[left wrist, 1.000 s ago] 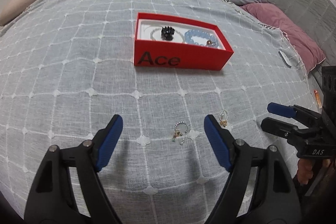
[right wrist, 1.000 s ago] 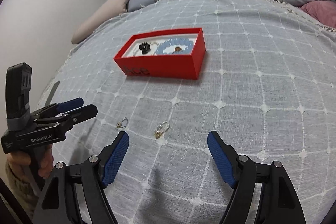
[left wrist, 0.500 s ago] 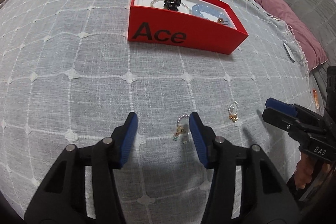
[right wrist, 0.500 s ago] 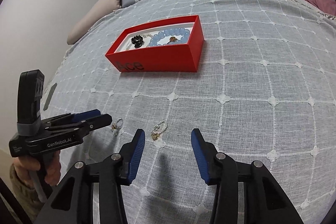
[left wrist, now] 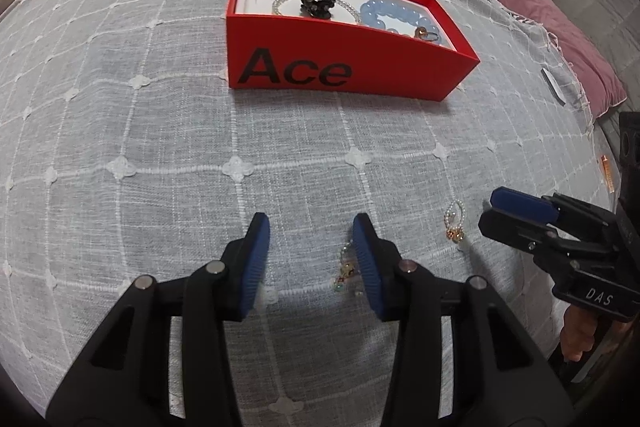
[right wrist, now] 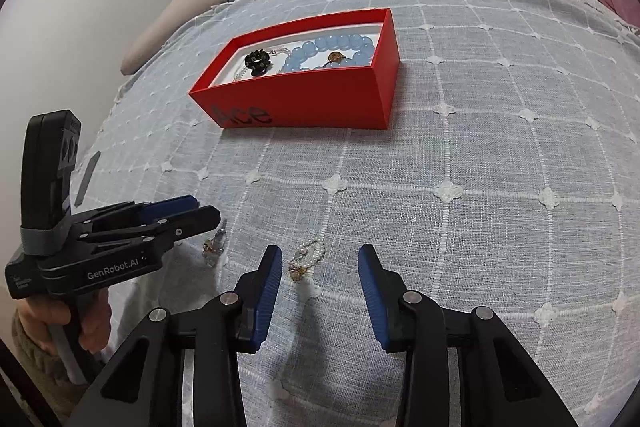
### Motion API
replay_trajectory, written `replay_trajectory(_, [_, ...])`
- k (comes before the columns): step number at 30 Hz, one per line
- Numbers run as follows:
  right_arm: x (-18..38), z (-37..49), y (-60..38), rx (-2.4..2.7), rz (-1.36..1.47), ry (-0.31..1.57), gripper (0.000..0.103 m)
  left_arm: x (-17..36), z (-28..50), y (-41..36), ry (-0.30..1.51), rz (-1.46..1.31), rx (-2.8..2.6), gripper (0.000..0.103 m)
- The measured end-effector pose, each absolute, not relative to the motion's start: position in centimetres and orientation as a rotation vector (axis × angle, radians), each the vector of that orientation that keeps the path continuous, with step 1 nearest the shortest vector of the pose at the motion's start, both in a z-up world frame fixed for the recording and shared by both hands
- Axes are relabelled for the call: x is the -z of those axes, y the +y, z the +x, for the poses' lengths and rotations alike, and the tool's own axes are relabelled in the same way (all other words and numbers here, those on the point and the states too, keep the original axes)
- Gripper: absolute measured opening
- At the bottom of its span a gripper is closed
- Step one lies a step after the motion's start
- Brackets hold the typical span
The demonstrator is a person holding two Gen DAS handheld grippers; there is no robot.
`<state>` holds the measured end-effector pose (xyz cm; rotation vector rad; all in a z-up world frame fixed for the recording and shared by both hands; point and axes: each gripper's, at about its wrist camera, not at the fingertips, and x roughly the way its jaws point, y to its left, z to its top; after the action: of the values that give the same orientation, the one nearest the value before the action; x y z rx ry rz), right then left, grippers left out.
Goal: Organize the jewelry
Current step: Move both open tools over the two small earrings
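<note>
A small beaded earring (left wrist: 347, 270) lies on the grey bedspread between the blue pads of my left gripper (left wrist: 312, 251), close to the right-hand pad, which hides part of it. The jaws are closing and the pads stand clear of it. A pearl earring (right wrist: 307, 258) with a gold charm lies between the pads of my right gripper (right wrist: 320, 267), nearer the left-hand one; these jaws are closing too, without contact. In the left wrist view the same pearl earring (left wrist: 454, 223) lies just left of the right gripper (left wrist: 516, 213). The red "Ace" box (left wrist: 352, 67) (right wrist: 304, 103) behind holds a blue bead bracelet (right wrist: 332, 51), a black ring (right wrist: 257, 61) and a pearl strand.
A checked grey bedspread (right wrist: 480, 147) covers the bed. A beige pillow (right wrist: 180, 19) lies at the far left, a pink pillow (left wrist: 560, 39) at the right edge. A hand (right wrist: 60, 323) holds the left gripper's handle. A flat dark strip (right wrist: 86, 179) lies at the bed's left edge.
Both grippers have sunk toward the bedspread and narrowed their jaws by about half. Each earring now lies between a pair of pads instead of ahead of them.
</note>
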<state>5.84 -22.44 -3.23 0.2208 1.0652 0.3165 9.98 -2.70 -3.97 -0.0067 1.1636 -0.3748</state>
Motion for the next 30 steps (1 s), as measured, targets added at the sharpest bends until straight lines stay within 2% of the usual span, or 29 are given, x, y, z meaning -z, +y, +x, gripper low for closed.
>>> replay_trajectory(5, [3.5,6.0,-22.3,-0.307,0.210,1.073,0.039,4.1,9.8,-3.4,1.159,0.036,0.385,0.043])
replay_trajectory(9, [3.5,6.0,-22.2,-0.309,0.210,1.074,0.039,4.2,9.2,-4.6,1.158,0.096,0.395,0.032])
replay_trajectory(22, [3.2,5.8,-22.1,-0.301,0.197,1.064,0.039,4.0,8.9,-3.7,1.185,0.040,0.413,0.029])
replay_trajectory(29, [3.5,6.0,-22.2,-0.290,0.203,1.079,0.039,4.1,8.5,-4.6,1.173,0.109,0.395,0.029])
replay_trajectory(30, [3.4,6.0,-22.1,-0.286,0.197,1.077,0.039,4.1,8.4,-4.9,1.170,0.123,0.387,0.022])
